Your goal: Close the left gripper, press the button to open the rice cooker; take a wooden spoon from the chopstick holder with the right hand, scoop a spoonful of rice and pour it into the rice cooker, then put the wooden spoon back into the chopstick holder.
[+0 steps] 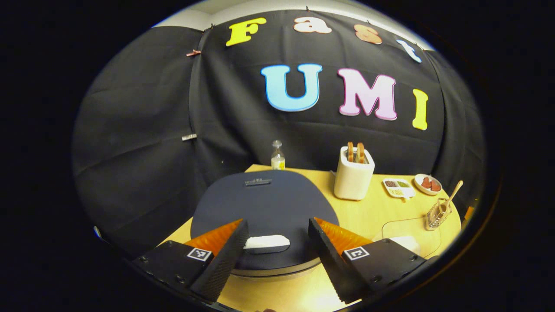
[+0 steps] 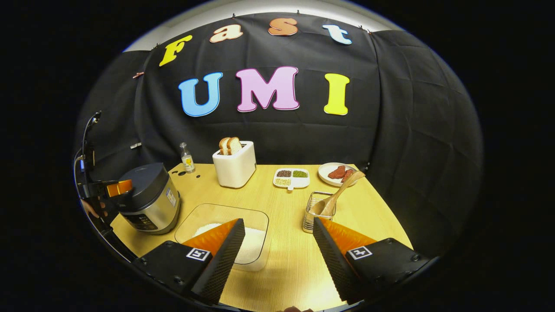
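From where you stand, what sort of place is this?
Probably a mock kitchen set up in a booth: a rice cooker, a toaster with bread and a wooden spoon share one table.

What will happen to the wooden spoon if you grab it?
The wooden spoon looks stiff, so it probably won't bend. It leans tilted in the wire chopstick holder, so lifting may nudge that light-looking holder. Its smooth handle might slip a little.

Desk [image 2: 277, 208]: pale wood-grain laminate, smooth. Rice cooker [image 2: 149, 199]: matt dark plastic lid, brushed metal body. Spoon [image 2: 340, 190]: bare wood. Spoon holder [image 2: 318, 214]: metal wire. Rice tub [image 2: 260, 216]: clear glossy plastic. Toaster [image 2: 236, 167]: smooth white plastic. Wall [image 2: 412, 143]: matt black cloth.
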Motion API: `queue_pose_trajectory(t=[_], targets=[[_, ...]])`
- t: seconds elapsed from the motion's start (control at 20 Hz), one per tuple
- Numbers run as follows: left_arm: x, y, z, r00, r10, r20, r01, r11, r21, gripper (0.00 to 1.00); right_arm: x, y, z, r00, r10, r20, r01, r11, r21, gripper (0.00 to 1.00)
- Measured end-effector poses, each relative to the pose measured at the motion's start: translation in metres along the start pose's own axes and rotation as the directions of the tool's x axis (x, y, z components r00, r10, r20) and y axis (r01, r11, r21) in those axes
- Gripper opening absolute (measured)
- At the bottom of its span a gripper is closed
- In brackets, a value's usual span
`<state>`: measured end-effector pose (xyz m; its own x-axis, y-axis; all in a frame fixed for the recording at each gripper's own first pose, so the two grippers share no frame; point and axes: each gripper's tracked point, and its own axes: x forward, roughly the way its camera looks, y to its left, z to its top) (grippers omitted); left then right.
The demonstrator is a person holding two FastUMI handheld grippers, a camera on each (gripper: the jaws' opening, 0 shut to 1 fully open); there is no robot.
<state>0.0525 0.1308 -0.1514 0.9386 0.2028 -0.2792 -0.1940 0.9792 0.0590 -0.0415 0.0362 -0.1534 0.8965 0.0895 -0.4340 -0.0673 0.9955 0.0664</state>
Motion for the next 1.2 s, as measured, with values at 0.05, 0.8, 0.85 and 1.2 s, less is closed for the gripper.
queue_pose_trajectory(t=[0.05,0.8,0.85,1.2], targets=[[-0.009,-0.004,0.012,0.999,-0.019,0.03,0.019,1.0,0.011,0.95,-0.005,-0.003,0.005,1.0,-0.012,0.015,0.012,1.0,-0.014,0.99],[-0.174,-0.08,0.093,0.952,-0.217,0.215,0.243,0.965,-0.099,0.95,-0.123,-0.029,0.102,0.95,0.007,0.312,-0.007,1.0,-0.002,0.98],[-0.182,-0.08,0.094,0.952,-0.214,0.219,0.238,0.967,-0.091,0.95,-0.128,-0.03,0.101,0.945,0.02,0.328,-0.015,1.0,-0.019,0.98],[-0.219,-0.092,0.091,0.944,-0.221,0.243,0.231,0.973,-0.012,0.95,-0.165,-0.046,0.09,0.935,0.021,0.353,-0.018,1.0,-0.012,0.98]])
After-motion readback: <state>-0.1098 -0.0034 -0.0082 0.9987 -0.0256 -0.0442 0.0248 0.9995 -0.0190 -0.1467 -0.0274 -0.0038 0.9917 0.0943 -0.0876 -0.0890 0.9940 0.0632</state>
